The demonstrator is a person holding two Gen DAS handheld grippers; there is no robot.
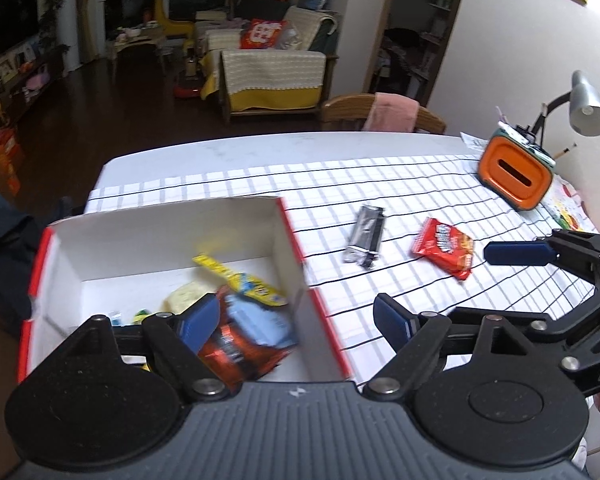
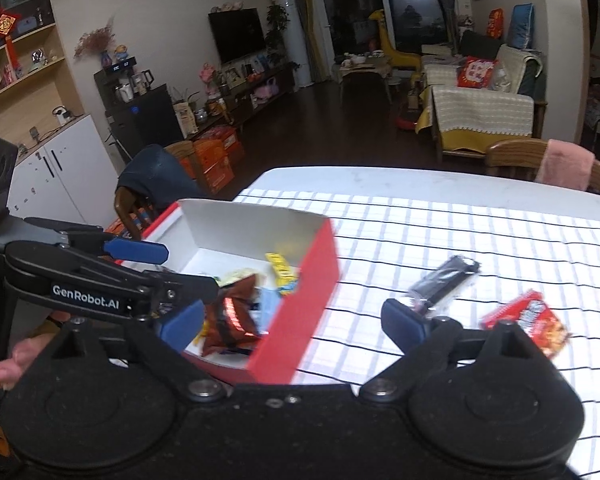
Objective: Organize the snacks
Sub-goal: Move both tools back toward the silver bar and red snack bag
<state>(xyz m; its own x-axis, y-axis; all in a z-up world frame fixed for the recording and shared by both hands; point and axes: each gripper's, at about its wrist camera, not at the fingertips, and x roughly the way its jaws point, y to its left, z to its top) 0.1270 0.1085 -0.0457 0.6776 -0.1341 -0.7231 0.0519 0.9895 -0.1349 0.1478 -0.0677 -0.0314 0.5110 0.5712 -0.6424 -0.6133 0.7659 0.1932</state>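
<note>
A red-and-white cardboard box point(image 1: 168, 236) point(image 2: 300, 300) stands open on the checked tablecloth point(image 1: 400, 176). Inside lie a blurred orange-brown packet point(image 1: 236, 344) point(image 2: 232, 320), a yellow packet point(image 1: 240, 280) and other snacks. My left gripper point(image 1: 296, 318) hangs open over the box's near right corner, holding nothing. My right gripper point(image 2: 292, 322) is open over the box's near red wall, also holding nothing. One of its blue pads point(image 1: 516, 253) reaches in beside a red snack packet point(image 1: 444, 248) point(image 2: 528, 320). A black packet point(image 1: 366, 236) point(image 2: 444, 284) lies between the red packet and the box.
An orange holder point(image 1: 516, 176) with pens and a grey desk lamp point(image 1: 588, 108) stand at the table's far right. A wooden chair with a pink cloth point(image 1: 384, 112) is behind the table. Another chair with a dark garment point(image 2: 156, 176) is at its left end.
</note>
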